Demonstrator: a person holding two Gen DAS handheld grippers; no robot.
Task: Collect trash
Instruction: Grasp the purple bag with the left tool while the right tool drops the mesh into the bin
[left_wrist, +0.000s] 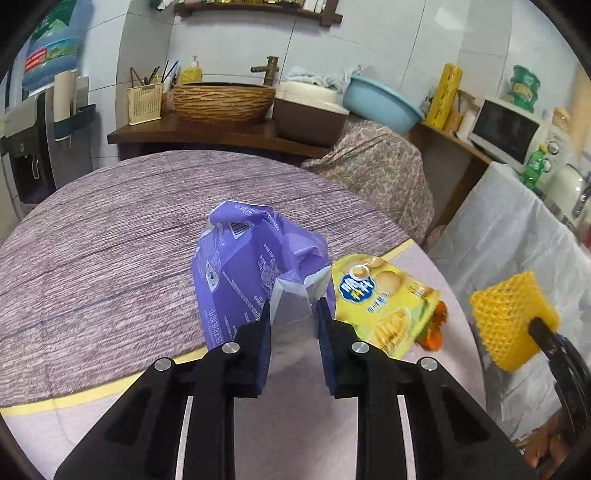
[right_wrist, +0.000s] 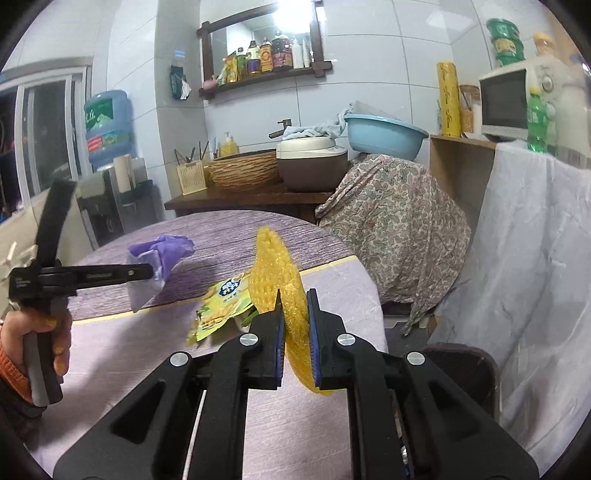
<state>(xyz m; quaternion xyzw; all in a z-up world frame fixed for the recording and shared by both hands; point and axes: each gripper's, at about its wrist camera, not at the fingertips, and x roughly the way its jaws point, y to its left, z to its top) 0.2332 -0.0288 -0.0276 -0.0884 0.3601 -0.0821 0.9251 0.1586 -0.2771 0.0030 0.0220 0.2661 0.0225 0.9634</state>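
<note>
A crumpled purple plastic wrapper (left_wrist: 243, 273) hangs just above the round table (left_wrist: 110, 240), with my left gripper (left_wrist: 293, 306) shut on its pale end. From the right wrist view the same wrapper (right_wrist: 162, 254) sticks out of the left gripper (right_wrist: 147, 273), which a hand (right_wrist: 55, 332) holds. My right gripper (right_wrist: 293, 299) is shut on a yellow foam fruit net (right_wrist: 273, 269), held off the table's right edge. The net (left_wrist: 513, 317) shows at the right of the left wrist view. A yellow snack packet (left_wrist: 384, 299) lies flat on the table between the two grippers.
A floral-covered object (right_wrist: 391, 221) and white-draped furniture (right_wrist: 535, 277) stand right of the table. Behind it a wooden counter (right_wrist: 236, 199) carries a woven basin, a rice cooker and a blue bowl (right_wrist: 384, 134). A water dispenser (right_wrist: 107, 129) stands at the left and a microwave (right_wrist: 517, 99) at the right.
</note>
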